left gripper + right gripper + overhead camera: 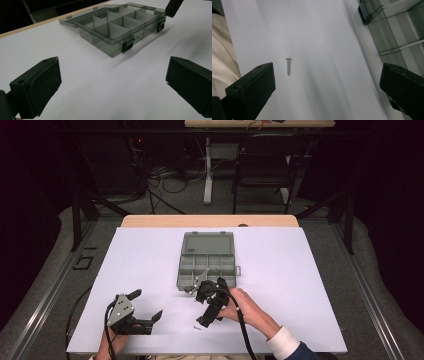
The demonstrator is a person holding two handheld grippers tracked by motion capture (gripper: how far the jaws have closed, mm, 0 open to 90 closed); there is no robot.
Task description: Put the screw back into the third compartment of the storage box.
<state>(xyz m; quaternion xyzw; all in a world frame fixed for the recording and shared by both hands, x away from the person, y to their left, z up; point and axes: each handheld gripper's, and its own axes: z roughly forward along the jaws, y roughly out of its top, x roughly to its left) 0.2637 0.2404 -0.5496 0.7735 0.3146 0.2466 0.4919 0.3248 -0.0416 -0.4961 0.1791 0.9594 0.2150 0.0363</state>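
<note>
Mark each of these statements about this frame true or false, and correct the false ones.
1. The compartment box has its lid shut. False: the lid is folded open and lies flat on the table behind the tray.
2. A single screw lies loose on the white table surface. True.
3. The right tool is clamped on the screw. False: its jaws stand wide apart and the screw lies on the table ahead of them, untouched.
4. The left tool is open and holds nothing. True.
5. The left tool is inside the box. False: it is apart from the box, near the table's front edge.
</note>
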